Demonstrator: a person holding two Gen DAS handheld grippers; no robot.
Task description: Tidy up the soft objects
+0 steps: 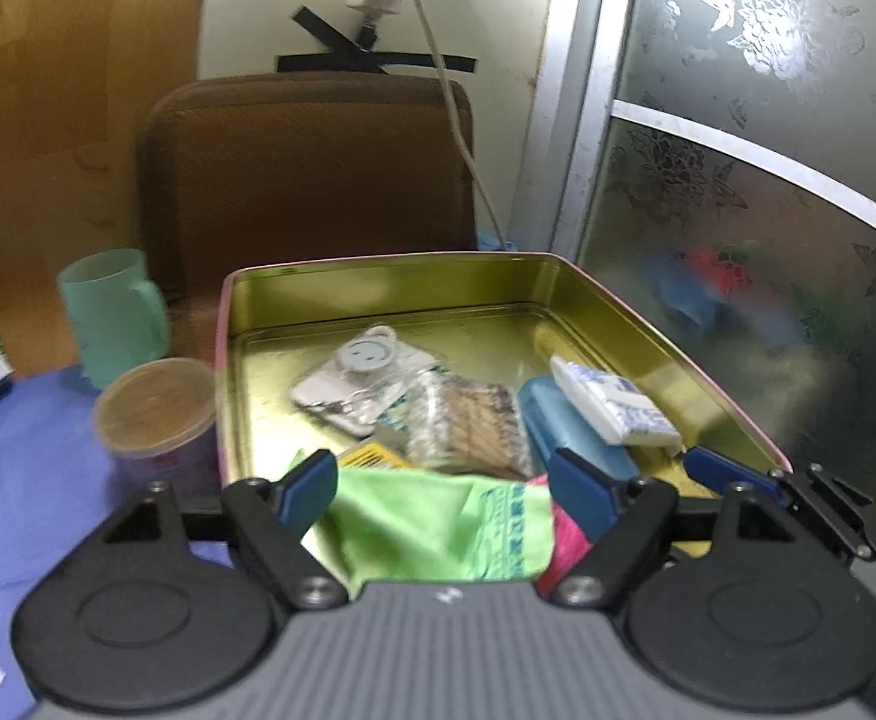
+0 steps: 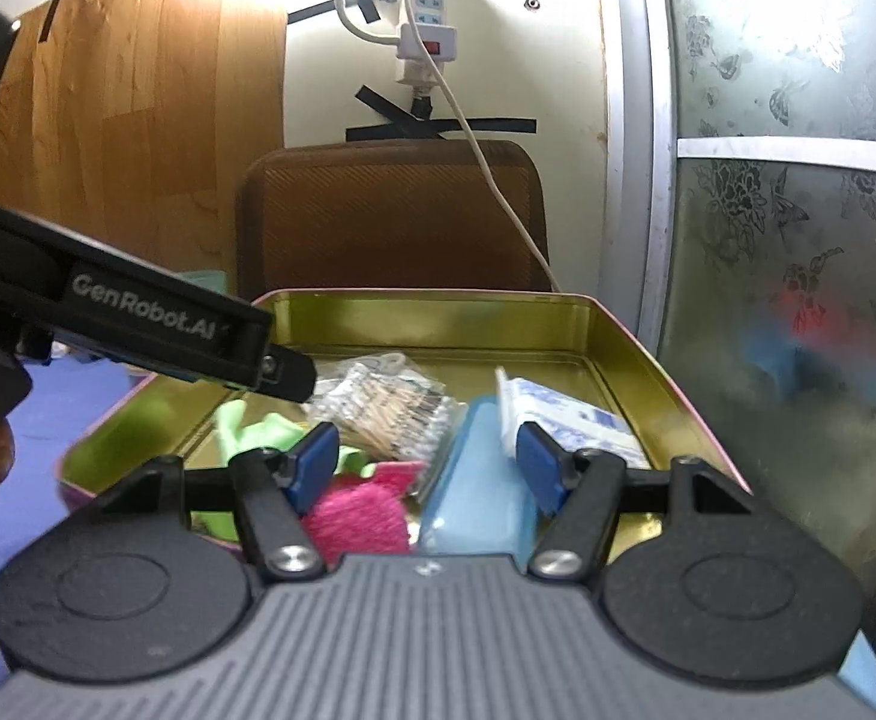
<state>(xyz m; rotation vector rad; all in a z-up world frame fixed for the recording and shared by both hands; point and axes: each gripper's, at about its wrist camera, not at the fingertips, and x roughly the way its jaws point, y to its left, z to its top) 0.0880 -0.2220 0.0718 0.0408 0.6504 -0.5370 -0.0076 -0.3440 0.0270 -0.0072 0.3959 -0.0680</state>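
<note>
A gold tin box [image 1: 378, 282] [image 2: 636, 348] holds a green cloth [image 1: 438, 522] [image 2: 258, 429], a pink fluffy cloth [image 2: 357, 510] [image 1: 570, 540], a blue case [image 2: 480, 480] [image 1: 582, 438], a white tissue pack [image 1: 612, 399] [image 2: 558, 414], a bag of cotton swabs [image 1: 468, 420] [image 2: 390, 408] and a packet with a grey round tag [image 1: 366, 372]. My left gripper [image 1: 444, 480] is open just above the green cloth at the box's near edge. My right gripper [image 2: 426, 462] is open over the pink cloth and blue case. The left gripper's body [image 2: 138, 318] shows in the right wrist view.
A mint mug [image 1: 114, 312] and a purple tub with a brown lid [image 1: 156, 414] stand left of the box on a blue tablecloth [image 1: 24, 456]. A brown chair back [image 1: 312, 174] is behind. A frosted glass door [image 1: 768, 180] is at right. A white cable [image 1: 456, 120] hangs down.
</note>
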